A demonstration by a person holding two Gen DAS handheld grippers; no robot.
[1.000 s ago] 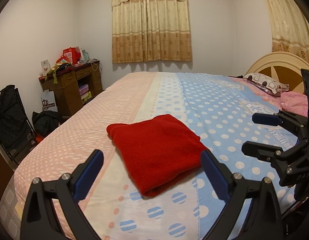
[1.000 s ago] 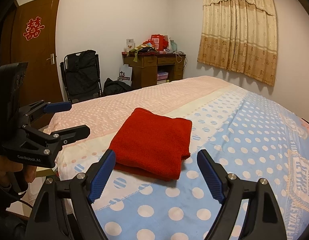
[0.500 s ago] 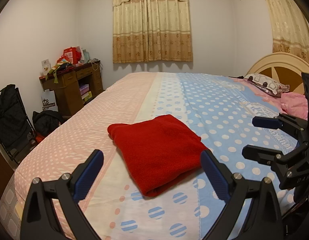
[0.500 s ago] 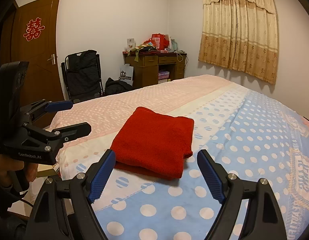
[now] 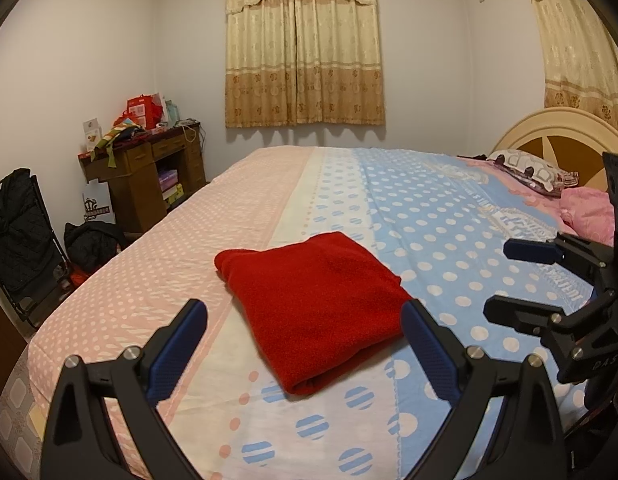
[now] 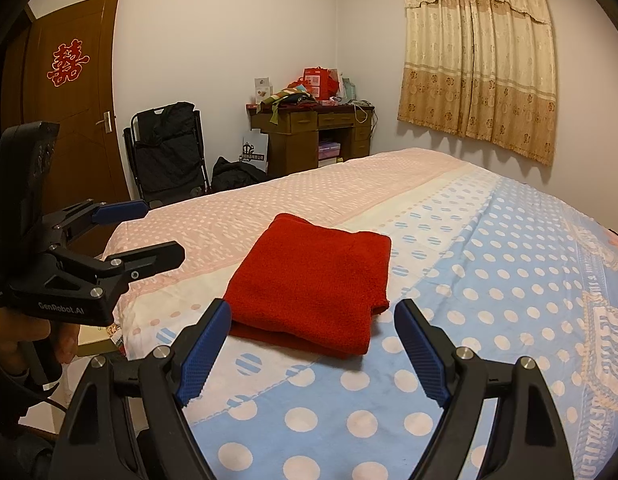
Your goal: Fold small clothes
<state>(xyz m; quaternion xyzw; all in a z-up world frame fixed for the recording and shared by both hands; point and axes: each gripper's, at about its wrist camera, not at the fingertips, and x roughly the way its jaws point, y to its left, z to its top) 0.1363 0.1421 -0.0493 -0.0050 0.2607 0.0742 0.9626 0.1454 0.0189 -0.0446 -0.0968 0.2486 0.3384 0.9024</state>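
A red garment lies folded into a flat rectangle on the bed; it also shows in the right wrist view. My left gripper is open and empty, held above the bed just short of the garment's near edge. My right gripper is open and empty, also short of the garment. Each gripper appears in the other's view: the right gripper at the right, the left gripper at the left. Neither touches the cloth.
The bed has a pink, white and blue dotted sheet. Pillows and a headboard are at the right. A cluttered wooden desk, a black folding chair, a black bag and a brown door stand beyond the bed.
Both views have shifted only slightly; the garment sits marginally lower in the left view. Both grippers stay open and the garment has not moved.
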